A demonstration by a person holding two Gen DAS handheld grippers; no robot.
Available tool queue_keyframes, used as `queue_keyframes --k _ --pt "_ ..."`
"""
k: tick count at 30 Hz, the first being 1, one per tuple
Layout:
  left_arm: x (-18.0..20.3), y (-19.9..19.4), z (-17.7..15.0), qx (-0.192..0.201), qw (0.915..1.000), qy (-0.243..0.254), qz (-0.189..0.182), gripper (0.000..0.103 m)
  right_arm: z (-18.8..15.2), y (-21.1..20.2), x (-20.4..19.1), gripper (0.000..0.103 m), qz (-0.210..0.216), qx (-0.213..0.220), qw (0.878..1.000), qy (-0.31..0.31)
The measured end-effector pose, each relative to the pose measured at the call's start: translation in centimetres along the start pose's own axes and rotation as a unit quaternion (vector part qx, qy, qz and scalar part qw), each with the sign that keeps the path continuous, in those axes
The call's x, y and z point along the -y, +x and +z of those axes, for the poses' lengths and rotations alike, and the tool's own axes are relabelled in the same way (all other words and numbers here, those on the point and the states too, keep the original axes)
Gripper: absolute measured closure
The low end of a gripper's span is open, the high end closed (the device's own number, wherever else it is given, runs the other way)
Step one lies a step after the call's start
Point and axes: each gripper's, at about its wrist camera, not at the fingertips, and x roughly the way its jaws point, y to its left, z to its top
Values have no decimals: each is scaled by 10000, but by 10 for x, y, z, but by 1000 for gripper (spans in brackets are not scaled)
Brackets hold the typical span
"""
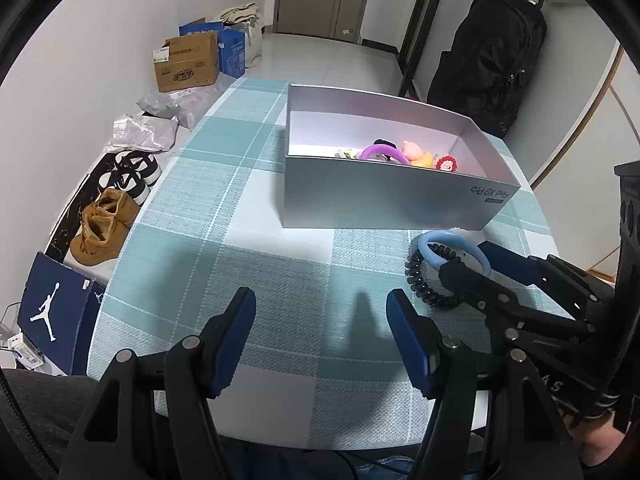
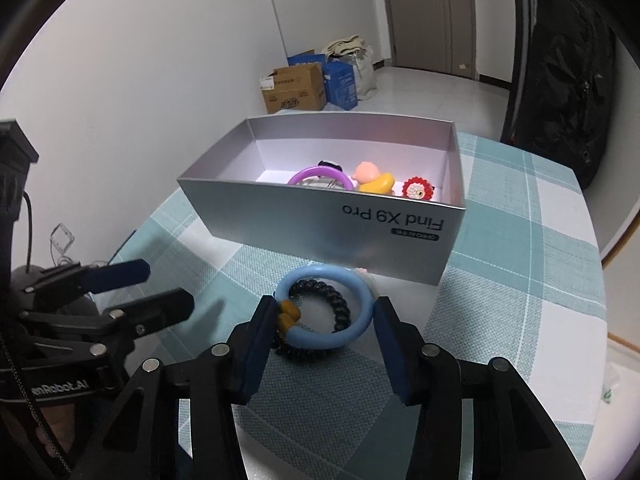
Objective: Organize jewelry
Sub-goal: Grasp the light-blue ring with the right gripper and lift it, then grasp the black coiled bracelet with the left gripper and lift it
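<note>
My right claw (image 2: 324, 320) sits low over the counter (image 1: 280, 280), its two blue pads bracketing the light-blue bangle (image 2: 324, 304). The left pad meets the bangle at its amber beads (image 2: 289, 313) and the right pad is at the opposite rim, though I cannot tell if it presses yet — so I call it not clamped. A black spiral hair tie (image 2: 324, 300) lies inside and under the bangle, and both rest on the checked cloth just in front of the silver box (image 2: 320, 220).

My left claw (image 1: 320, 320) hangs released over bare cloth, nothing between its pads, well to the side of the bangle.

Inside the box lie a purple bangle (image 2: 320, 174), a small pink-headed figure in yellow (image 2: 372, 180) and a red-and-white crocheted flower (image 2: 418, 190), all toward the box's right end as my right camera sees it.
</note>
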Motion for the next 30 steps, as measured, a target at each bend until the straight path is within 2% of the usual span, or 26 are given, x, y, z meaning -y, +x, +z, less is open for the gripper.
queue_keyframes --k 12,26,30 --pt "22 2 4 80 9995 238 -216 40 -2 -19 21 55 334 70 9978 575" --pt "57 11 5 74 9948 697 -739 40 -8 -56 60 55 289 354 9904 1305" --pt "63 15 3 5 9958 720 -563 40 -13 -64 66 55 276 398 9887 1421"
